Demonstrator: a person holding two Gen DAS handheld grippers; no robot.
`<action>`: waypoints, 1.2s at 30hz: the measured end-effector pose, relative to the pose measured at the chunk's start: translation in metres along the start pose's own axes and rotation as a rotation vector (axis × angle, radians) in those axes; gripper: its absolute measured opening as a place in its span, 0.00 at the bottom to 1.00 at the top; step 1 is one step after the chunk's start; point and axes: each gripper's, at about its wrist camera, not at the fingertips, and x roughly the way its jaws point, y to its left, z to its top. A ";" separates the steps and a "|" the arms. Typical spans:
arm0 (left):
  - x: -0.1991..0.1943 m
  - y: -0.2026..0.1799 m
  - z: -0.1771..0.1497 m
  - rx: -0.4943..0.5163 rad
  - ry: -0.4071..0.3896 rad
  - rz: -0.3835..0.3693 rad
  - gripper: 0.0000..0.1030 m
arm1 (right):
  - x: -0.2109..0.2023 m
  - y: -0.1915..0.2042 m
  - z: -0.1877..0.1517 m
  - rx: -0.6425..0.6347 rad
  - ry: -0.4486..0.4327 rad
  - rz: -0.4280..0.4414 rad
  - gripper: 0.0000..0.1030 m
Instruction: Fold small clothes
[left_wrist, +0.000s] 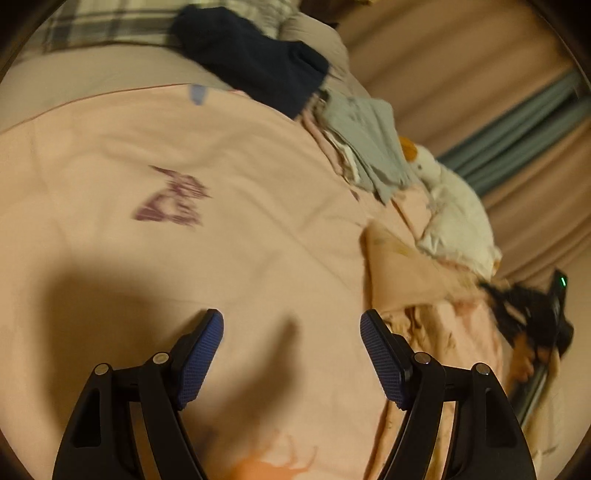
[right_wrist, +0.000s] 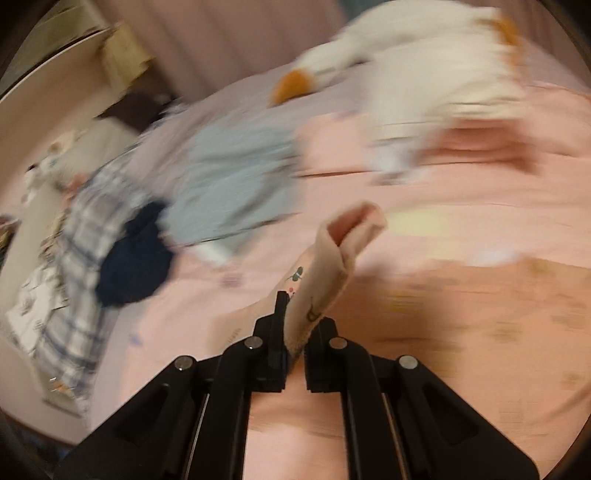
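Note:
My left gripper (left_wrist: 291, 332) is open and empty, hovering over the pink bedsheet (left_wrist: 221, 240). My right gripper (right_wrist: 295, 325) is shut on a small pale pink printed garment (right_wrist: 332, 254), whose folded edge sticks up and forward from between the fingers. In the left wrist view a pink garment (left_wrist: 399, 273) lies rumpled to the right of the left gripper, and the right gripper (left_wrist: 535, 317) shows dark and blurred at the far right edge. The right wrist view is motion-blurred.
A dark navy garment (left_wrist: 251, 62) and a stack of folded grey clothes (left_wrist: 365, 144) lie at the bed's far side. A white plush toy with an orange beak (left_wrist: 454, 210) lies beside the stack. A plaid cloth (right_wrist: 81, 266) lies left. Curtains (left_wrist: 461, 55) hang behind.

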 end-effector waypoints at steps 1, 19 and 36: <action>0.002 -0.008 -0.003 0.012 0.012 -0.006 0.73 | -0.011 -0.020 -0.004 -0.001 -0.015 -0.051 0.07; 0.054 -0.101 -0.059 0.148 0.227 -0.126 0.73 | -0.094 -0.230 -0.049 0.174 0.014 -0.332 0.65; 0.048 -0.101 -0.081 0.408 0.259 0.082 0.55 | -0.065 -0.217 -0.075 0.170 0.100 -0.285 0.20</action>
